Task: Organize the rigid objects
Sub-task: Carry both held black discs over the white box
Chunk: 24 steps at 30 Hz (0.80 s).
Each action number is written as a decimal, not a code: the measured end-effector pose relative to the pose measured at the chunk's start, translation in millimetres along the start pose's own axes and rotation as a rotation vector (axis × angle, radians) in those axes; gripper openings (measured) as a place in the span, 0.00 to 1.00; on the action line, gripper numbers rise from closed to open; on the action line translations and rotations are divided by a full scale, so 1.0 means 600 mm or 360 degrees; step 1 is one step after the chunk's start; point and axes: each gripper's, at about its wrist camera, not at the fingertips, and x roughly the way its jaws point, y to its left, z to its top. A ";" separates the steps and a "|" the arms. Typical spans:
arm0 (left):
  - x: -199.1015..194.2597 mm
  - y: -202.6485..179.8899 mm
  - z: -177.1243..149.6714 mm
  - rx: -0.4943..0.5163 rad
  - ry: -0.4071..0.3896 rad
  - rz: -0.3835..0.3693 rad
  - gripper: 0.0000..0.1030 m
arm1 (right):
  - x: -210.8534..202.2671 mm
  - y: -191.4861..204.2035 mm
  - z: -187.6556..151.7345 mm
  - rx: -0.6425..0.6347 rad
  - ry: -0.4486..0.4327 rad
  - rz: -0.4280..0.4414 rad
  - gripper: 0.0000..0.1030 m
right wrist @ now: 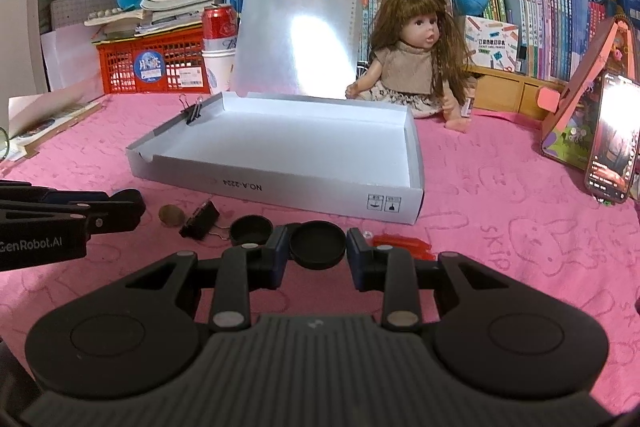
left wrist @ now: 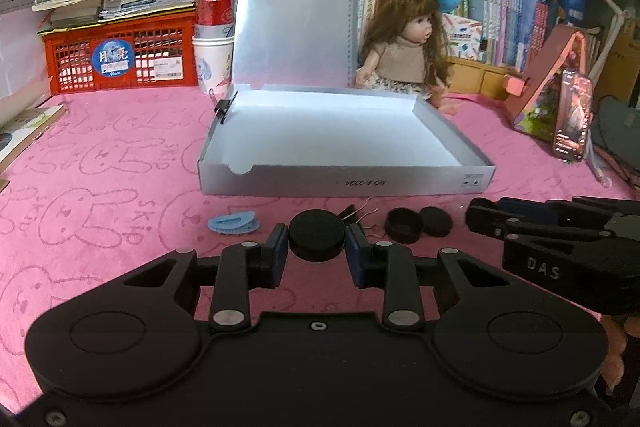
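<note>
Black round caps [left wrist: 317, 235] [right wrist: 318, 244] lie before the open grey box [left wrist: 348, 181].

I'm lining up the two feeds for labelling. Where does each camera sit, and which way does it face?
Left wrist: on the left gripper, looking forward and down along its fingers, shut on a black cap, toward the box; the right gripper shows at right.
Right wrist: on the right gripper, facing likewise, shut on a black lid; the left gripper shows at left.
Shared: box, doll, can, pink cloth.
</note>
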 end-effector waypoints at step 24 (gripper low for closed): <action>0.117 -0.001 0.173 -0.0054 0.0169 -0.0002 0.29 | 0.095 -0.069 0.134 0.0219 0.0207 0.0094 0.35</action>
